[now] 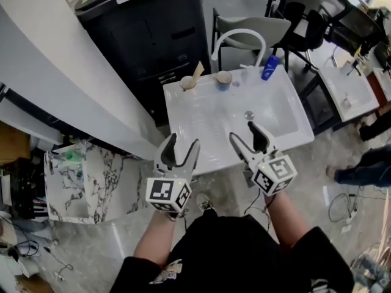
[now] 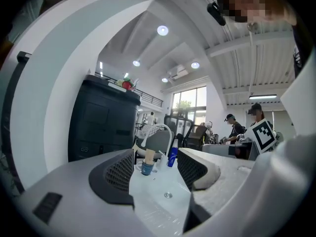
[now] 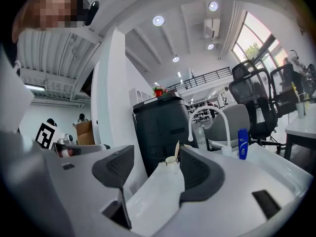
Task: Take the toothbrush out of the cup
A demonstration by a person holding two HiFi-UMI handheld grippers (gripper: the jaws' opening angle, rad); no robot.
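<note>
Beyond right gripper (image 3: 157, 166), toothbrush (image 3: 177, 148) in cup (image 3: 171, 160), beyond left gripper (image 2: 156, 171), blue cup (image 2: 147, 168)

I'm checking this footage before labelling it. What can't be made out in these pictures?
Toothbrush: lower end hidden inside its cup, head view; bristles too small to tell.
Second cup: contents too small, head view.
Blue bottle: label too small, right gripper view.
Sink: near edge partly covered by left tongs and right tongs, head view.

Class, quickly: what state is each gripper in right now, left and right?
Left gripper: open, holding nothing.
Right gripper: open, holding nothing.
</note>
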